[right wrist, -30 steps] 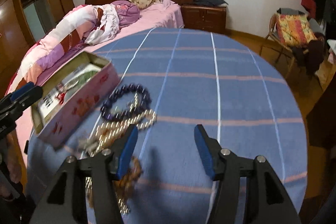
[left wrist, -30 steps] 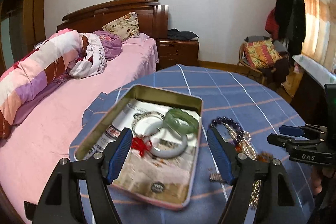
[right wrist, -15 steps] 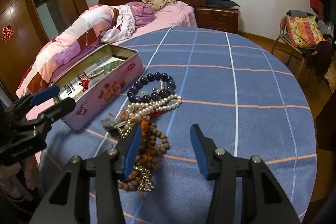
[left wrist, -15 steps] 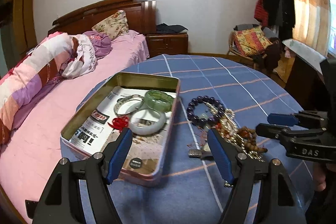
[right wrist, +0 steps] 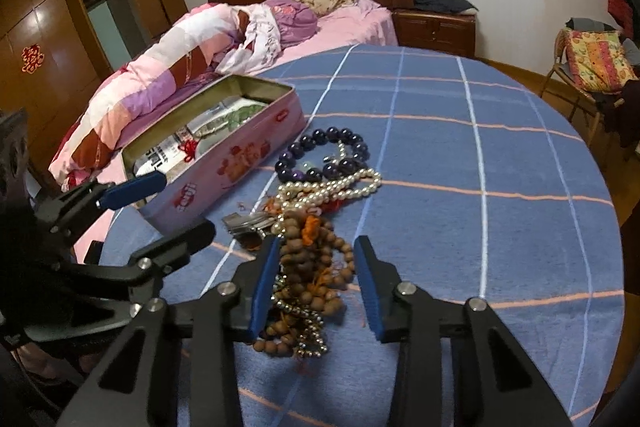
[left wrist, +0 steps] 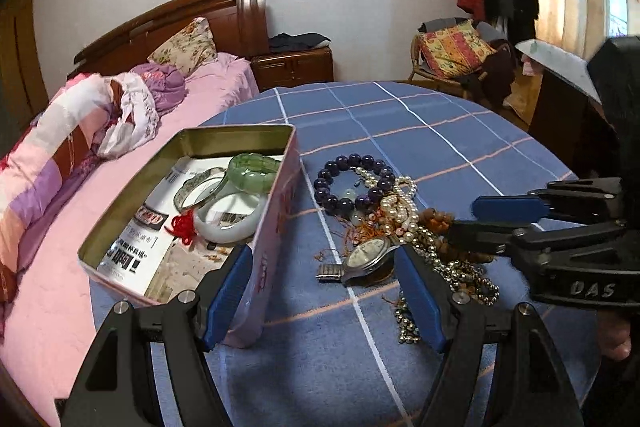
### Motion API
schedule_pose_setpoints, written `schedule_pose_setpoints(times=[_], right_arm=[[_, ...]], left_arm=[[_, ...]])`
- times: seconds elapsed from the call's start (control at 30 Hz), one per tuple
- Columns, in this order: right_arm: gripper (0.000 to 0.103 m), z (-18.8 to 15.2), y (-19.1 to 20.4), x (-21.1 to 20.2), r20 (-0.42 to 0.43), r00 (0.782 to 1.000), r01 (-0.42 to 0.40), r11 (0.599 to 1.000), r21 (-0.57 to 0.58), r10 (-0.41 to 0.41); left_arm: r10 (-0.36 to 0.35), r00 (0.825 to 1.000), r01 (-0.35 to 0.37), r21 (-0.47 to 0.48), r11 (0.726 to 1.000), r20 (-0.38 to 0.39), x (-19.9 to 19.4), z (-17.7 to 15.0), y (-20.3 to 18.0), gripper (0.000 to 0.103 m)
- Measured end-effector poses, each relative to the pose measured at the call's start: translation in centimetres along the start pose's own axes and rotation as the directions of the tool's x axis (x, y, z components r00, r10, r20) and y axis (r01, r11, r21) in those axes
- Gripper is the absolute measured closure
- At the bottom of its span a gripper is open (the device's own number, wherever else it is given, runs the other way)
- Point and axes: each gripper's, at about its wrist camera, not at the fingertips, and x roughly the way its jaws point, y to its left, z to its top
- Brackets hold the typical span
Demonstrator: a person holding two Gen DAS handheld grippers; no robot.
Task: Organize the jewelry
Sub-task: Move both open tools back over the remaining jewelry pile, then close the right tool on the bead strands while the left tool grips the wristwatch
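Observation:
An open pink tin (left wrist: 120, 211) (right wrist: 240, 163) holds a green bangle (left wrist: 252, 173), a white bangle (left wrist: 232, 223) and a silver one (left wrist: 196, 191). To its right lies a tangled pile: a purple bead bracelet (left wrist: 348, 163) (right wrist: 332, 135), a pearl strand (left wrist: 400, 203) (right wrist: 332, 187), brown wooden beads (left wrist: 436, 219) (right wrist: 308, 267) and a wristwatch (left wrist: 368, 253). My left gripper (left wrist: 324, 263) (right wrist: 168, 211) stands open just short of the watch, beside the tin's near corner. My right gripper (right wrist: 316, 247) (left wrist: 480, 215) straddles the wooden beads, jaws closing; the right pad still stands clear of them.
The round table wears a blue checked cloth (right wrist: 440, 167). A bed with pink covers (left wrist: 60, 267) runs along the left, close behind the tin. A wooden nightstand (right wrist: 436, 23) and a chair with a patterned cushion (right wrist: 592, 63) stand beyond the table.
Both grippers came closer to the jewellery pile. The left one slid right from above the tin toward the watch. The right jaws narrowed around the wooden beads.

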Motion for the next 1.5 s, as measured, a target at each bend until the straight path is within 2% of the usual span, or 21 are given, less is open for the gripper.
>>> schedule_pose_setpoints(times=[0.03, 0.07, 0.1, 0.2, 0.43, 0.47, 0.57, 0.7, 0.87, 1.03, 1.1, 1.17, 1.27, 1.37, 1.43, 1.5], right_arm=[[0.068, 0.0, 0.0, 0.5, -0.012, 1.000, 0.001, 1.000, -0.001, -0.001], [0.084, -0.1, 0.0, 1.0, -0.029, 1.000, -0.007, 1.000, -0.005, 0.007], [0.093, -0.1, 0.1, 1.4, -0.038, 0.999, -0.020, 1.000, -0.008, 0.020], [0.093, -0.1, -0.6, 1.0, -0.017, 1.000, 0.024, 1.000, 0.003, -0.024], [0.093, 0.1, -4.8, -0.9, 0.005, 0.991, 0.130, 0.987, 0.098, -0.131], [0.093, 0.0, -5.2, -1.1, 0.005, 0.991, 0.133, 0.985, 0.106, -0.135], [0.093, -0.3, -5.8, -1.3, 0.002, 0.989, 0.149, 0.981, 0.123, -0.150], [0.093, -0.5, -6.3, -1.1, 0.002, 0.981, 0.191, 0.972, 0.137, -0.194], [0.093, -0.6, -7.0, -0.7, -0.009, 0.981, 0.195, 0.970, 0.144, -0.196], [0.093, -0.9, -7.0, -0.7, -0.006, 0.982, 0.190, 0.971, 0.144, -0.191], [0.093, -1.0, -7.1, -0.7, -0.006, 0.982, 0.185, 0.972, 0.148, -0.186], [0.093, -1.0, -6.9, -0.6, -0.007, 0.982, 0.185, 0.972, 0.147, -0.186], [0.093, -1.0, -6.7, -0.7, -0.004, 0.982, 0.186, 0.972, 0.143, -0.187], [0.093, -1.0, -6.7, -0.7, -0.004, 0.983, 0.184, 0.973, 0.142, -0.186], [0.093, -1.0, -6.8, -0.8, -0.004, 0.983, 0.182, 0.973, 0.143, -0.183], [0.093, -1.0, -6.8, -0.8, -0.002, 0.983, 0.181, 0.973, 0.143, -0.183]], left_arm=[[-0.011, 1.000, 0.011, -0.002, 1.000, -0.012, 0.2, 0.0, -0.2, 0.029], [-0.020, 1.000, 0.020, -0.007, 1.000, -0.015, 0.2, 0.0, -0.2, 0.029], [-0.025, 1.000, 0.025, -0.007, 1.000, -0.015, 0.2, 0.0, -0.3, 0.029], [-0.032, 0.999, 0.033, 0.013, 0.999, -0.016, 0.0, 0.0, -0.6, 0.029], [-0.042, 0.999, 0.044, 0.074, 0.996, -0.029, 0.5, 0.3, -1.5, 0.030], [-0.044, 0.998, 0.047, 0.078, 0.996, -0.034, 0.6, 0.3, -1.5, 0.031], [-0.066, 0.996, 0.071, 0.093, 0.993, -0.061, 1.2, 0.3, -1.7, 0.045], [-0.071, 0.993, 0.079, 0.092, 0.993, -0.096, 2.0, 0.1, -1.9, 0.046], [-0.115, 0.986, 0.120, 0.033, 0.992, -0.122, 2.7, 0.4, -1.5, 0.046], [-0.108, 0.984, 0.118, 0.065, 0.991, -0.144, 3.3, 0.8, -2.2, 0.046], [-0.158, 0.972, 0.168, 0.044, 0.985, -0.174, 3.9, 0.8, -2.3, 0.046], [-0.179, 0.960, 0.185, 0.008, 0.983, -0.214, 4.8, 0.9, -2.1, 0.046], [-0.216, 0.951, 0.211, -0.043, 0.976, -0.222, 5.1, 1.1, -1.6, 0.046], [-0.219, 0.950, 0.216, -0.041, 0.976, -0.223, 5.0, 1.1, -1.7, 0.046], [-0.217, 0.951, 0.212, -0.043, 0.976, -0.220, 5.0, 1.1, -1.8, 0.055], [-0.220, 0.951, 0.216, -0.045, 0.975, -0.216, 4.8, 1.1, -1.8, 0.057]])
